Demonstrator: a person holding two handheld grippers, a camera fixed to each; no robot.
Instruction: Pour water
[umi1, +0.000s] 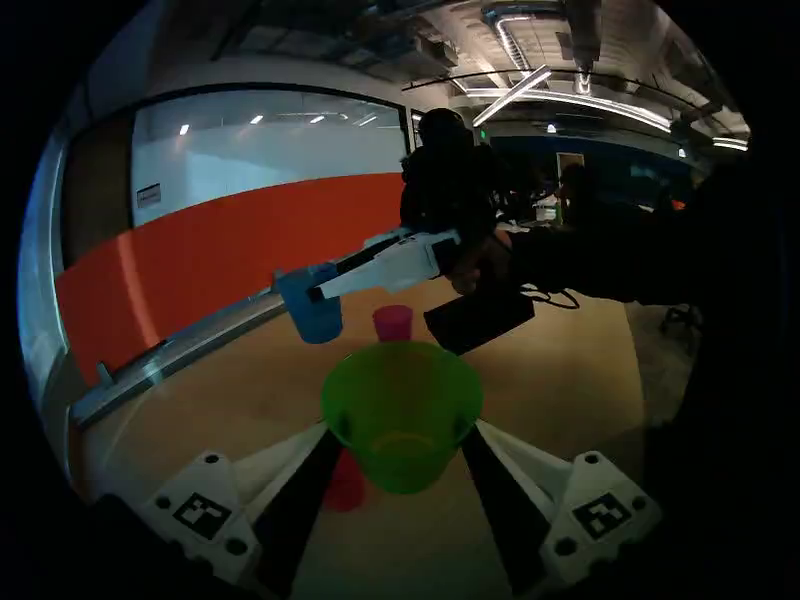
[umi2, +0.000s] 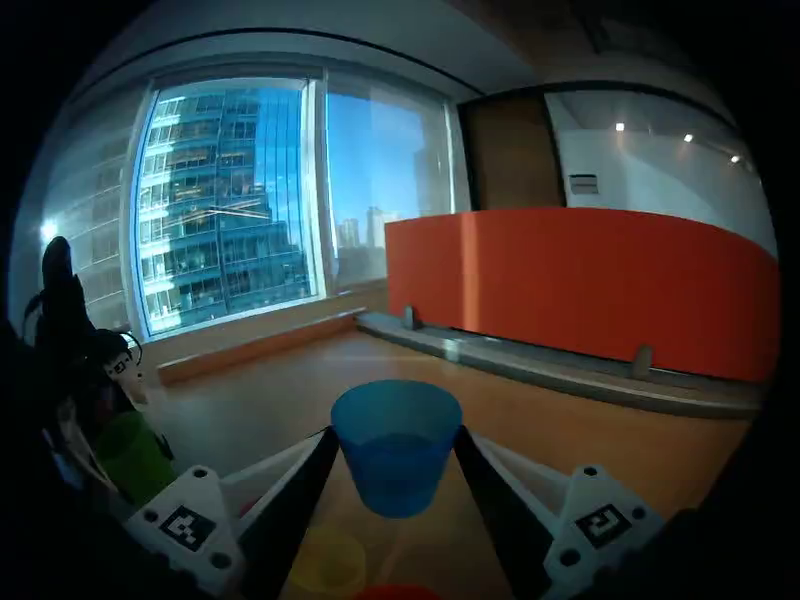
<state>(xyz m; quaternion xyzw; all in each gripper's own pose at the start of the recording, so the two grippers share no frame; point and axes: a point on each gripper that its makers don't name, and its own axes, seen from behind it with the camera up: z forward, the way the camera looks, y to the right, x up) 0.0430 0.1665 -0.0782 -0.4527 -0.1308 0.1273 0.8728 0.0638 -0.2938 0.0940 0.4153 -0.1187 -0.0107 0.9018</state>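
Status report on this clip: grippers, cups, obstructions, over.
Left hand-held gripper shut on green cup. Right hand-held gripper shut on blue cup. Cups apart. Pink cup on table beyond green cup.

We see a pale wooden bench (umi1: 570, 390). A pink cup (umi1: 393, 322) stands near its middle and a red cup (umi1: 347, 485) toward six o'clock. In the right gripper view, a yellow cup (umi2: 325, 560) stands at seven o'clock.

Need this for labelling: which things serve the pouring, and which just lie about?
In use:
green cup, held in the left gripper
blue cup, held in the right gripper

Lying about:
pink cup
black box
yellow cup
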